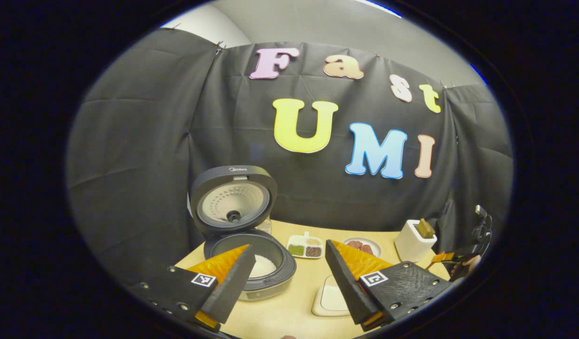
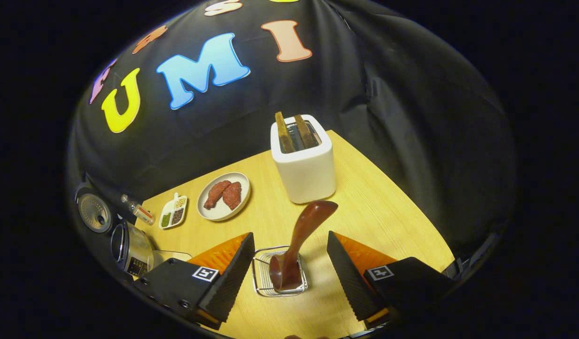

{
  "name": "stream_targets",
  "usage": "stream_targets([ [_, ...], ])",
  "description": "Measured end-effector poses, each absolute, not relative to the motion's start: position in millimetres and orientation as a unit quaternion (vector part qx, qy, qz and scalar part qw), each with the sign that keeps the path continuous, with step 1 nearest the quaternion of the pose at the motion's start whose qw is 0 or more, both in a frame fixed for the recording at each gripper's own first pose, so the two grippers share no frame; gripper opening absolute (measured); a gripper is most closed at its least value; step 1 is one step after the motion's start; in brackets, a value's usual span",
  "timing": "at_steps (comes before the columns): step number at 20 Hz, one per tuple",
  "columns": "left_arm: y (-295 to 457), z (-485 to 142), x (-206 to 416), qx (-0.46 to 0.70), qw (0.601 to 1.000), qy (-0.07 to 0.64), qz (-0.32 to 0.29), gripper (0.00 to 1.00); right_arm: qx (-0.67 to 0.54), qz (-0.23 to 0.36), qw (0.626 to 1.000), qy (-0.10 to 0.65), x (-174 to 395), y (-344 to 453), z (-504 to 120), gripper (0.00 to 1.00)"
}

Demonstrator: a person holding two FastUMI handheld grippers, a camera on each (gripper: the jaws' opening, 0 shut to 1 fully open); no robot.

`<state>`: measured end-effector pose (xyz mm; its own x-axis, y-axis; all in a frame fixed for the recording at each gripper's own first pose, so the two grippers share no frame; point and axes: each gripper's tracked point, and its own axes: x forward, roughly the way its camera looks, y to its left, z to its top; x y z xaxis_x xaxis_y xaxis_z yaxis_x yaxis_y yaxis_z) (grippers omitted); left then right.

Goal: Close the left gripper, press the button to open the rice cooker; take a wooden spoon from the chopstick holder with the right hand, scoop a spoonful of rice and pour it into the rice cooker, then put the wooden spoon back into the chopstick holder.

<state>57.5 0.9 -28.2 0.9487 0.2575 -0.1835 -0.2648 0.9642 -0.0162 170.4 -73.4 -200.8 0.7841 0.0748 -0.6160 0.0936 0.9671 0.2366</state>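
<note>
Between the spread fingers of the right hand-held gripper (image 2: 289,273), touched by neither, the wooden spoon (image 2: 296,245) stands in the wire chopstick holder (image 2: 280,275) on the bench (image 2: 374,212), its handle leaning away. Beyond it sits a white toaster (image 2: 303,165). The left hand-held gripper (image 1: 289,278) is also apart and empty; the rice cooker (image 1: 251,263) lies behind its left finger, lid raised, white rice (image 1: 261,267) inside.

A white toaster (image 2: 304,165) with two brown slices stands near the tabletop's (image 2: 379,212) back edge — beside it a plate of red meat (image 2: 224,195), then a divided dish of beans (image 2: 174,211) toward the far corner.
</note>
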Motion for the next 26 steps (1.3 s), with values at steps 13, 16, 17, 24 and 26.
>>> stream_targets([
  [13, -74, -67, 19, -0.018, 0.973, 0.128, 0.193, 0.95, 0.203, 0.045, 0.919, 0.336, 232, -67, -237, 0.98],
  [16, -90, -77, 29, -0.076, 0.970, 0.128, 0.192, 0.95, 0.219, 0.053, 0.914, 0.337, 237, -65, -236, 0.84],
  [17, -93, -80, 32, -0.081, 0.970, 0.128, 0.192, 0.95, 0.225, 0.055, 0.912, 0.338, 236, -65, -235, 0.64],
  [24, -106, -90, 44, -0.052, 0.972, 0.145, 0.175, 0.94, 0.237, 0.083, 0.908, 0.335, 221, -43, -213, 0.24],
  [26, -111, -87, 48, -0.044, 0.975, 0.145, 0.164, 0.94, 0.239, 0.084, 0.911, 0.324, 217, -42, -201, 0.24],
])
